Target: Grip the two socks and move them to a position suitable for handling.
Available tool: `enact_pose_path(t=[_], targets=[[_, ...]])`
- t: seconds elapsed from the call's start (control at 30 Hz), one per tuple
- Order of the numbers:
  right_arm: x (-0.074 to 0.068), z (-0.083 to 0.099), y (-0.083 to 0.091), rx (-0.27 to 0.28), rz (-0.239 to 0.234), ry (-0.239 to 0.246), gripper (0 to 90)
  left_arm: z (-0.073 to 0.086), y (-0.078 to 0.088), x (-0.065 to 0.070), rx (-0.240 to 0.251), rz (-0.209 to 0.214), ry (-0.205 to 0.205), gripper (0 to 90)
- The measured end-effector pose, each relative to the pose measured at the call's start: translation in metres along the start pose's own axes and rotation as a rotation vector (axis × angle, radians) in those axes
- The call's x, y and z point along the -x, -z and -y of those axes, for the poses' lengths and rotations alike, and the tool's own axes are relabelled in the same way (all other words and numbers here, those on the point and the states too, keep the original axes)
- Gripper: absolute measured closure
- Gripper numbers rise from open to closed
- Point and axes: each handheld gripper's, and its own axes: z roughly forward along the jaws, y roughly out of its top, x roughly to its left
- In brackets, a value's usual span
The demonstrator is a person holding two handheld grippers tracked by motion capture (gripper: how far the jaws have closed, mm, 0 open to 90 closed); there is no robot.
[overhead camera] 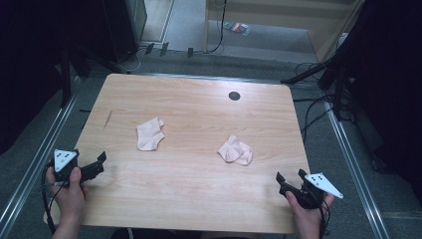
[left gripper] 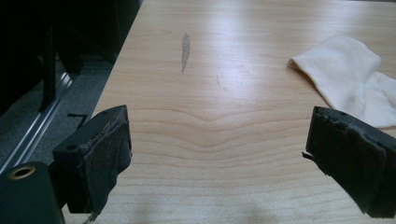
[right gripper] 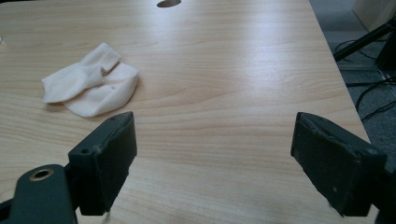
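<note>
Soft overhead light falls evenly on the table [overhead camera: 189, 169], a pale sheen glaring across the wood in both gripper views, surroundings sinking into near-black, everything slightly grainy and soft.

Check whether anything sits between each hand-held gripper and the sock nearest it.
Nothing visible does. Bare tabletop lies between the left hand-held gripper and the left sock, and between the right hand-held gripper and the right sock. Both are open.

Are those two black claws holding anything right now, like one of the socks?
No. The left claw and the right claw are both open and empty. The two socks lie untouched on the table.
</note>
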Motion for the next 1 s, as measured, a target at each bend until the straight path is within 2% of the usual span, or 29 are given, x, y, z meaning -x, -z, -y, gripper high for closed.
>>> enact_pose_path(t=[0.13,0.17,0.23,0.27,0.37,0.4,0.43,0.47,0.53,0.57,0.6,0.63,0.73,0.9,1.0], targets=[[-0.005,-0.004,0.0,-0.005,0.011,0.0,15.1,0.0,0.0,0.001,0.001,-0.003,-0.01,7.0],[-0.012,-0.008,-0.001,0.001,0.013,0.01,16.2,0.0,0.0,0.002,0.02,-0.021,-0.017,7.0],[-0.015,-0.011,0.0,0.001,0.008,0.004,16.2,0.0,-0.001,0.003,0.026,-0.033,-0.019,7.0],[-0.024,-0.019,0.0,0.02,-0.002,-0.005,16.2,0.0,-0.001,0.004,0.027,-0.042,-0.025,7.0],[-0.03,-0.026,-0.002,0.027,0.001,-0.017,16.2,0.0,0.0,0.004,0.029,-0.044,-0.03,7.1],[-0.04,-0.037,-0.005,0.04,-0.012,-0.033,16.3,0.0,0.0,0.005,0.029,-0.048,-0.029,7.1],[-0.04,-0.037,-0.005,0.04,-0.012,-0.033,16.3,0.0,0.0,0.005,0.029,-0.048,-0.029,7.1],[-0.047,-0.045,-0.008,0.041,-0.015,-0.022,16.4,0.0,-0.001,0.006,0.029,-0.085,-0.035,7.0],[-0.054,-0.053,-0.01,0.034,-0.019,0.004,17.5,-0.001,-0.002,0.007,0.029,-0.128,-0.032,7.1],[-0.054,-0.053,-0.01,0.034,-0.019,0.004,17.5,-0.001,-0.002,0.007,0.029,-0.128,-0.032,7.1],[-0.062,-0.065,-0.013,0.045,-0.016,-0.008,19.5,-0.001,-0.002,0.007,0.029,-0.137,-0.025,7.1],[-0.065,-0.069,-0.015,0.052,-0.016,-0.014,20.2,0.0,-0.001,0.006,0.035,-0.133,-0.013,7.1],[-0.077,-0.084,-0.021,0.067,-0.024,-0.018,22.5,0.0,-0.002,0.006,0.033,-0.133,-0.022,7.1],[-0.094,-0.092,-0.043,0.021,-0.046,-0.005,29.8,-0.001,-0.003,0.007,0.022,-0.127,-0.033,7.1],[-0.102,-0.087,-0.062,-0.038,-0.06,0.009,32.2,-0.001,-0.003,0.008,0.012,-0.167,-0.038,7.1]])
